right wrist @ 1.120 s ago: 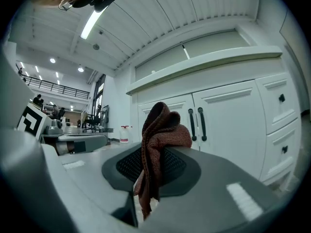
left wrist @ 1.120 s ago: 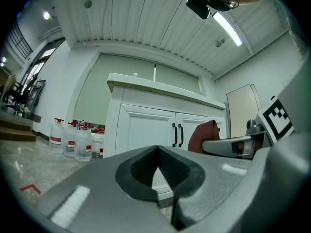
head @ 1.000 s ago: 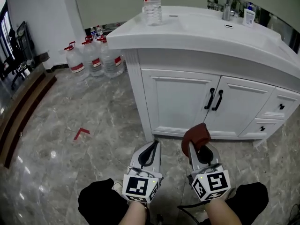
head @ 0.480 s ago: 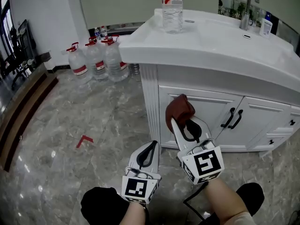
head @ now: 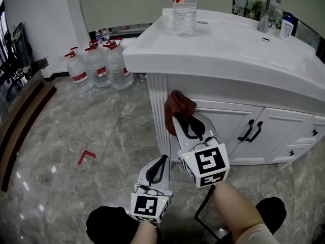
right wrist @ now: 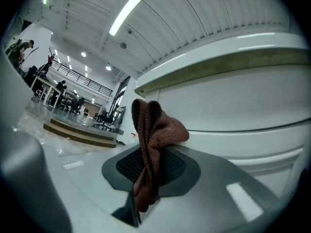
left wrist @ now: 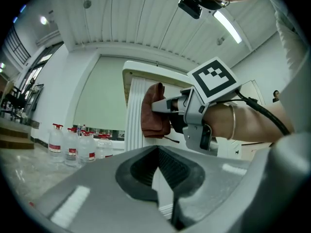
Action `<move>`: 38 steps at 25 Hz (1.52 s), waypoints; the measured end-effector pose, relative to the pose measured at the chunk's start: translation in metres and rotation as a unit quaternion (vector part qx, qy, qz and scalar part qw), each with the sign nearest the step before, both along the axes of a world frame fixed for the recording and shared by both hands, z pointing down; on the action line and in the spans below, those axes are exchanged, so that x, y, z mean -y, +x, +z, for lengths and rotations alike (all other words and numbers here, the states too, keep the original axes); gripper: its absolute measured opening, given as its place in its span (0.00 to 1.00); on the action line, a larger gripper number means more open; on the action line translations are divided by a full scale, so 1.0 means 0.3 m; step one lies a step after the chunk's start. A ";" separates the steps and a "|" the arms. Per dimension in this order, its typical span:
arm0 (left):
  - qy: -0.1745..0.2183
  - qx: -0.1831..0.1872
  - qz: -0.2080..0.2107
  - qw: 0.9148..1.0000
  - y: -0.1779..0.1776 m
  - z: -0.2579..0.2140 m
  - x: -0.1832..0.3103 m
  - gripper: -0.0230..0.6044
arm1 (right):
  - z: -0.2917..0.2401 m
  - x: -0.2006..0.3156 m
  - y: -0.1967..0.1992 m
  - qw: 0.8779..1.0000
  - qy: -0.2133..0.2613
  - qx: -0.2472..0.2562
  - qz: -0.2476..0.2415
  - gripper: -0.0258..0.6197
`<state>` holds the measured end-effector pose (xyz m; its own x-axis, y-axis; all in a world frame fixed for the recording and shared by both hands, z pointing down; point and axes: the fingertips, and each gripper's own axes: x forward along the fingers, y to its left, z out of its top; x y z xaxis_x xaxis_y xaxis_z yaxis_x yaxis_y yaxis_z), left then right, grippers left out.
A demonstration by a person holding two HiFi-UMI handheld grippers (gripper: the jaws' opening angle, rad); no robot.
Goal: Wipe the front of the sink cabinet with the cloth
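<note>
Brown cloth (head: 179,107) pinched between the right gripper (head: 177,120) jaws, folded lengthwise along them, bunched end jutting past the tips, pressed on the sink cabinet (head: 223,117) front's upper left corner, left gripper (head: 161,160) lower, jaws pressed together, empty

Head view steeply down on sink cabinet (head: 231,117) front, left gripper view low, looking up, right gripper view close against cabinet, cloth (head: 177,107) in all.

The cloth (head: 179,107) hid the cabinet (head: 231,120) front behind it. The head view's right edge cut off the cabinet; its top edge cropped the bottle (head: 184,14), whose label was unreadable.
</note>
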<state>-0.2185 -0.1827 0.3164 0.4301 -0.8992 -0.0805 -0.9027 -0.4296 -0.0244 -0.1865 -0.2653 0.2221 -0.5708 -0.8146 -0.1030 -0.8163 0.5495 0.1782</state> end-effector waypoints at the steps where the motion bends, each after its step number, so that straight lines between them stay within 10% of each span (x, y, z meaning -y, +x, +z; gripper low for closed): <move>1: 0.000 0.001 0.003 1.000 0.009 0.000 -0.002 0.04 | 0.004 0.008 0.024 1.000 -0.006 0.003 0.008 0.19; 27: 0.009 0.035 0.079 0.996 0.323 0.032 -0.055 0.04 | 0.011 -0.050 0.782 0.978 -0.036 0.006 0.205 0.19; 32: 0.004 0.036 0.068 0.997 0.271 0.056 -0.045 0.04 | -0.005 -0.086 0.722 0.982 -0.018 0.017 0.189 0.19; 38: -0.017 0.023 0.021 0.999 0.105 0.097 -0.031 0.04 | 0.099 -0.089 0.354 0.997 -0.030 0.029 0.067 0.19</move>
